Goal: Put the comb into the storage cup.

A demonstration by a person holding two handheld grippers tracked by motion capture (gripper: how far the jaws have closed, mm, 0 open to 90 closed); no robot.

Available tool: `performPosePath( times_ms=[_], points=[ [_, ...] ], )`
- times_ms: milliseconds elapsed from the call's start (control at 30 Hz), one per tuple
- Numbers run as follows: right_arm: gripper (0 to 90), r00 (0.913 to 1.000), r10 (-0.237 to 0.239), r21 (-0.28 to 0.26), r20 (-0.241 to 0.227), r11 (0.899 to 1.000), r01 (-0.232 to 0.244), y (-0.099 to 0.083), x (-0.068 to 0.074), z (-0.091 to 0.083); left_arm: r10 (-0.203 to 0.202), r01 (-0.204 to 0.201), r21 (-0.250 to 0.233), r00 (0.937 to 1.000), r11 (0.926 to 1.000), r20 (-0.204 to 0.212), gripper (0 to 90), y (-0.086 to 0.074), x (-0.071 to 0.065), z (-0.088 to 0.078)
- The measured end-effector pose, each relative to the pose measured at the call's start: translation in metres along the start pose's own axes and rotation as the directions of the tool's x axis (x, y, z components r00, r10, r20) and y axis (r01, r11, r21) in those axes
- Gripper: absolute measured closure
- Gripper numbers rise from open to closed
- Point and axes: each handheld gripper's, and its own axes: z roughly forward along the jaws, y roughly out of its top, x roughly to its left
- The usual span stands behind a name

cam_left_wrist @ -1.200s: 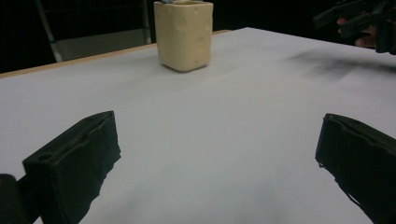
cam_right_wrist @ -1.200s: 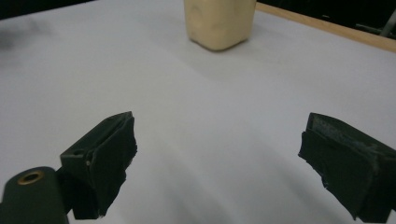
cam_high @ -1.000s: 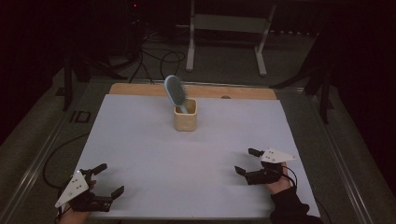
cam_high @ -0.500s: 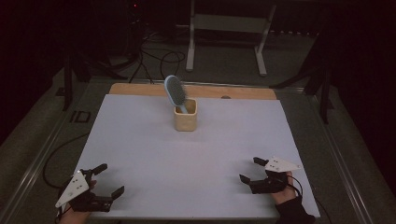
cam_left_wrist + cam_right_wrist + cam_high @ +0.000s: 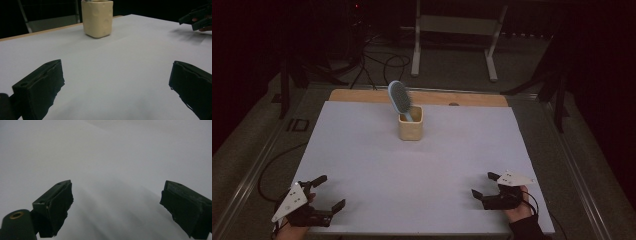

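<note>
At twelve o'clock on the white table (image 5: 422, 165), well up from your hands, stands a cream-coloured cup (image 5: 410, 127) with a pale blue hairbrush (image 5: 399, 98) standing in it — handle down inside, head leaning toward about eleven o'clock above the rim. Your left gripper (image 5: 323, 193) sits near the seven o'clock corner of the sheet, its jaws spread wide with bare table between them and nothing held; the grey three-cornered plate rides on top of it. Your right gripper (image 5: 484, 185) sits near the five o'clock corner, jaws likewise wide apart and empty, your hand (image 5: 518, 206) behind it at the table's near edge. The two grippers are well apart from each other and from the cup.

Along your left gripper's own view (image 5: 116, 75), the cup (image 5: 97, 18) stands upright at roughly eleven o'clock beyond the two black jaws, dimpled on its sides, with your other gripper (image 5: 197, 18) off at two o'clock, low over the sheet. Along your right gripper's own view (image 5: 116, 197), plain white table (image 5: 112, 157) lies between and beyond the open jaws — slightly blurred
</note>
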Motion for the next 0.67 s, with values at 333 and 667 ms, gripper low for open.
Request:
performPosePath(
  times_ms=[333, 667],
  points=[
    [9.9, 1.0000, -0.007, -0.002, -0.001, 1.000, 0.007, 0.0021, -0.0012, 0.0045, -0.002, 0.002, 0.001, 1.0000, 1.0000, 0.000, 0.0, -0.0001, 0.0002, 0.0008],
    [9.9, 0.9997, -0.024, 0.004, -0.008, 1.000, 0.024, 0.0041, 0.0002, 0.0072, 0.000, 0.000, 0.001, 1.0000, 1.0000, 0.001, 0.0, 0.0000, 0.0000, 0.0007]
  ],
)
